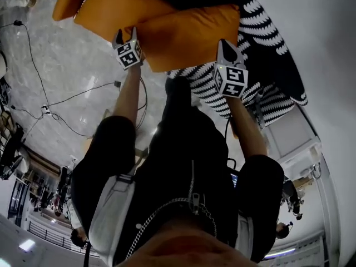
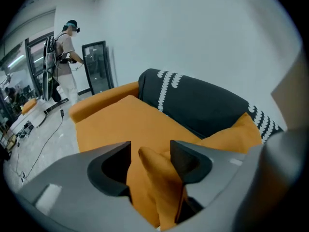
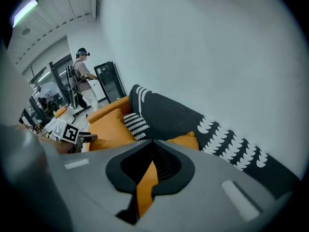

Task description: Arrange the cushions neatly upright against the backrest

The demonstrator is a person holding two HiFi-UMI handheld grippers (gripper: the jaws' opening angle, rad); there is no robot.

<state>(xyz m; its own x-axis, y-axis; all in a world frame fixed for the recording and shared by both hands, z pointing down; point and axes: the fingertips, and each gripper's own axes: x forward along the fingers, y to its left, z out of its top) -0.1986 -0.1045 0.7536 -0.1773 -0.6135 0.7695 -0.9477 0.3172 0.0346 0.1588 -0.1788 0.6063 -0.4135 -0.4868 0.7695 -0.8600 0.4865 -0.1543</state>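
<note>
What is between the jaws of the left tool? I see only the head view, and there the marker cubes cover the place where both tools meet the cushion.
Observer: In the left gripper view, a fold of the orange cushion stands between the jaws of the left tool. The jaws are apart and do not clamp it.
Operator: And how is the right tool?
Observer: The right gripper view shows the right tool shut on a thin edge of the orange cushion, pinched between its jaws.
</note>
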